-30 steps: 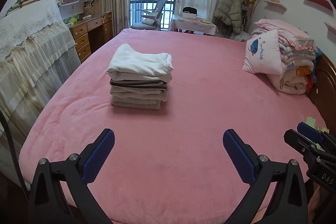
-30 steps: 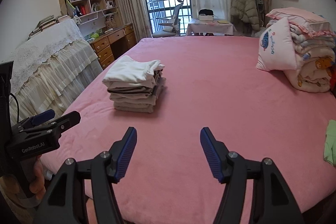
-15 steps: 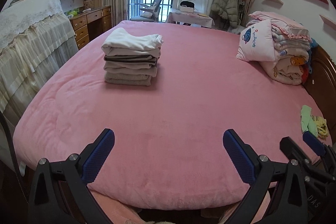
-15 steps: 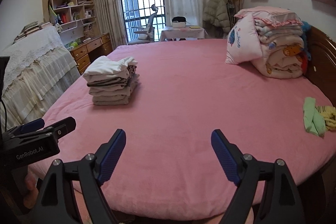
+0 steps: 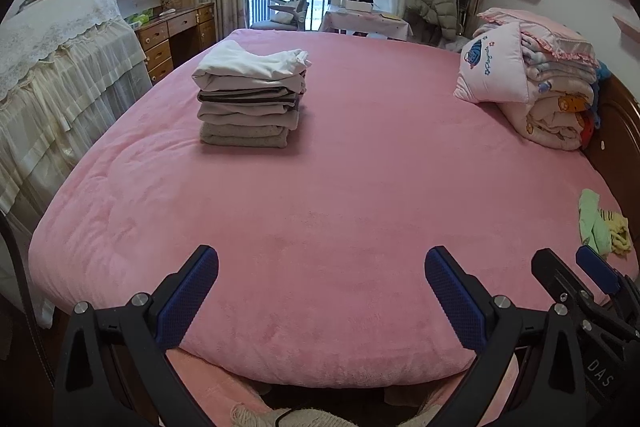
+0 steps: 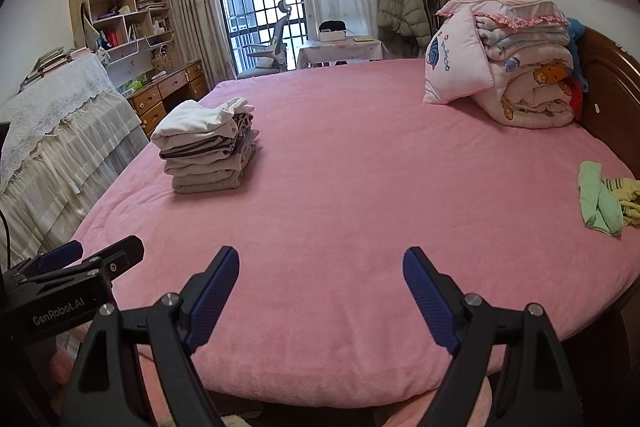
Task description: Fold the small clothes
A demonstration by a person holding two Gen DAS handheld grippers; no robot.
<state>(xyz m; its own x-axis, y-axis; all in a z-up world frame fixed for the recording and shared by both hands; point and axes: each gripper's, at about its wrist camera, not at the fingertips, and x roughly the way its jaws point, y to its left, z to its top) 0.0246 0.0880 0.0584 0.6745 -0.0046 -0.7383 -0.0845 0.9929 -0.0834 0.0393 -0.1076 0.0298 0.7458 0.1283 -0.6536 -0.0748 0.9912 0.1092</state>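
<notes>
the left tongs (image 5: 322, 269) stood wide apart at the bottom of the left wrist view, over the near edge of the pink bed (image 5: 360, 187), with nothing between the blue pads. the right tongs (image 6: 320, 269) were spread wide too, having just been opening, and held nothing; they hung above the same near edge of the bed. a stack of folded clothes (image 5: 250, 99) sat on the bed in the upper left of the left wrist view, white piece on top, grey and beige ones beneath. a small green garment (image 6: 598, 201) lay crumpled at the right edge of the right wrist view, near the bed's side, touching a yellow striped piece (image 6: 628, 195) just beside it and well apart from the stack. a pile of folded quilts (image 6: 528, 79) with a pink pillow (image 6: 452, 61) leaning on it sat at the upper right, against the wooden headboard (image 6: 608, 91).
</notes>
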